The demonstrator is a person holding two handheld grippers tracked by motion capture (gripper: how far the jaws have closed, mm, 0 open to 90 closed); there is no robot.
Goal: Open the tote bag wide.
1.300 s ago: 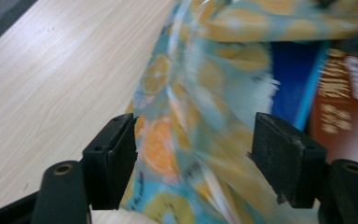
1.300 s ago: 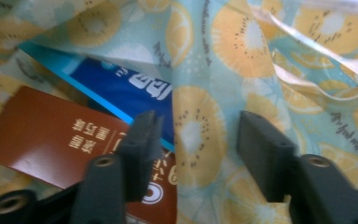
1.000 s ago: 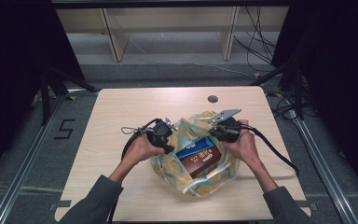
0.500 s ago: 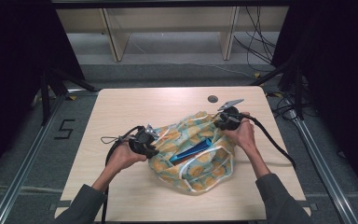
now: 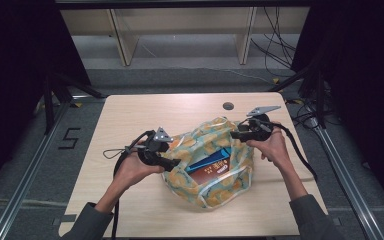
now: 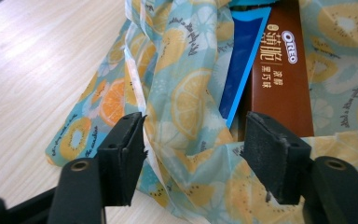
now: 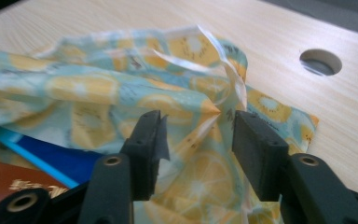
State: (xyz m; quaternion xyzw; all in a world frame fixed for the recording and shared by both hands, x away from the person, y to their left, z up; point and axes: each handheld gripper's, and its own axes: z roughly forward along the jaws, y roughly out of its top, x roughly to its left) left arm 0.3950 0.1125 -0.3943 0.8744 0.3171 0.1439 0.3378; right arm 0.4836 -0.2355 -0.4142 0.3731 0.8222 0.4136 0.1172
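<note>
A fruit-print cloth bag [image 5: 215, 170] lies on the wooden table [image 5: 130, 115], its mouth spread. Inside lies a brown and blue Oreo box [image 5: 211, 164], also plain in the left gripper view as the Oreo box [image 6: 279, 70]. My left gripper [image 5: 172, 162] sits at the bag's left edge, open, with the bag cloth [image 6: 186, 107] bunched between its jaws. My right gripper [image 5: 235, 134] is at the bag's upper right corner, open, with a fold of the bag [image 7: 200, 112] between its jaws.
A round cable hole [image 5: 228, 106] is in the table behind the bag, seen as the hole [image 7: 320, 62] in the right gripper view. Cables trail from both grippers. Wooden shelving [image 5: 180, 30] stands beyond the table. Bare tabletop lies left of and behind the bag.
The two grippers have moved apart, left one leftward and toward the near side, right one away, spreading the bag's mouth and flattening it. The box shows more.
</note>
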